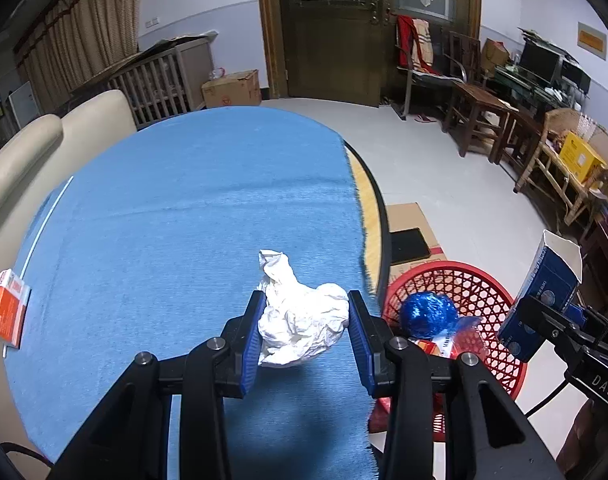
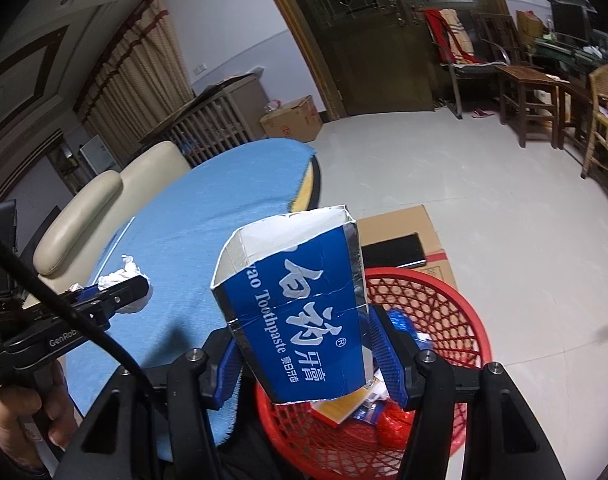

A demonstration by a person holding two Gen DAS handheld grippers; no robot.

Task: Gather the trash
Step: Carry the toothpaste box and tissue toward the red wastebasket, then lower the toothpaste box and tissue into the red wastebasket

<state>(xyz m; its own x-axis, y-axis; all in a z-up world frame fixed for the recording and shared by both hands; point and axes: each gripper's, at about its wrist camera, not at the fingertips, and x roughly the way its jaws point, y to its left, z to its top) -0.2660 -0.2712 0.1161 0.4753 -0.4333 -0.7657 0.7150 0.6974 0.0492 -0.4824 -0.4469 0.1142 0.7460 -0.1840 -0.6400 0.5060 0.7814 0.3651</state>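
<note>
White crumpled tissue [image 1: 302, 326] sits pinched between my left gripper's [image 1: 304, 322] 2 blue pads, above the blue tablecloth [image 1: 176, 216]. My right gripper [image 2: 304, 354] clamps a toothpaste box [image 2: 300, 316] (open-topped) over the red basket [image 2: 440, 308].

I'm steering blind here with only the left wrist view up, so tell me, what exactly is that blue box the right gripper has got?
Observer: It is a blue toothpaste box, torn open at the top, clamped between the right gripper pads.
Operator: Is it over the red basket?
Observer: Its lower end hangs above the red basket's near rim; the open top leans toward the blue tablecloth.
Operator: Anything in the basket besides the blue foil ball?
Observer: Yes, a yellow-orange carton and a red crinkled wrapper lie under the box.
Operator: And my left gripper?
Observer: The left gripper holds the white crumpled paper just above the cloth.
</note>
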